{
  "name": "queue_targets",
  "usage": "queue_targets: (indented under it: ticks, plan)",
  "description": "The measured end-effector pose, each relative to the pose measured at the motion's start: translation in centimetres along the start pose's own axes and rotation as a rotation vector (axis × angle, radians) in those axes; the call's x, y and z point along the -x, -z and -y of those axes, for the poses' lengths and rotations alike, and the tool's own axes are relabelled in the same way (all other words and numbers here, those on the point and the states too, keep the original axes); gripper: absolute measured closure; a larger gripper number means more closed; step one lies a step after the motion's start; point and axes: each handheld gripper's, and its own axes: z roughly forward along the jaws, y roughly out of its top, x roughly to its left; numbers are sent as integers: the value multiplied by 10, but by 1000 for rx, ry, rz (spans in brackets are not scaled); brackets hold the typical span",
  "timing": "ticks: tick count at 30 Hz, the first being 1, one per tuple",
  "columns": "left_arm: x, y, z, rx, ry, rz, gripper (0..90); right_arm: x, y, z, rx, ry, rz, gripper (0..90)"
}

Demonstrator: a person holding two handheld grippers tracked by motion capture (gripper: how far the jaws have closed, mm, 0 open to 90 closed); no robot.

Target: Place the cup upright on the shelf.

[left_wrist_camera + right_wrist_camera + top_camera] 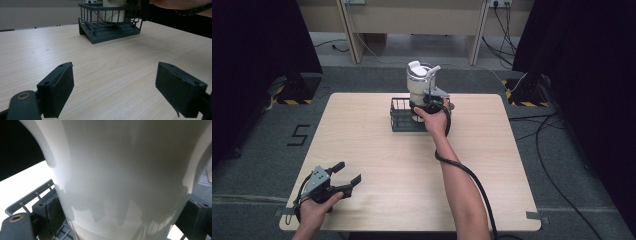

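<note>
A tall white cup (420, 82) with a lid and a spout stands in a dark wire basket (401, 120) at the far middle of the wooden table (377, 150). My right gripper (424, 107) grips the cup low down. In the right gripper view the cup (125, 170) sits between both jaws, with a pad (55, 212) pressed against its side and the basket's rim (30, 200) below. My left gripper (349, 171) rests near the table's front left corner, open and holding nothing. From the left gripper view (117, 75), the basket (110, 30) and the cup (113, 10) stand far ahead.
Bare wood lies between the two grippers. The right gripper's black cable (472, 180) runs along the forearm and off the near edge. Beyond the table are grey floor, a wooden bench (412, 20) and floor cables (552, 150).
</note>
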Motion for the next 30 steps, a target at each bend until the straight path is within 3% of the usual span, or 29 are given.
queue_targets:
  ticks: [18,30]
  plan:
    - [2,0,-1,0,-6,3,146,2,0,5,30,-4,-4,107]
    - [2,-1,0,-2,-6,4,146,1,1,8,37,32,-8,96]
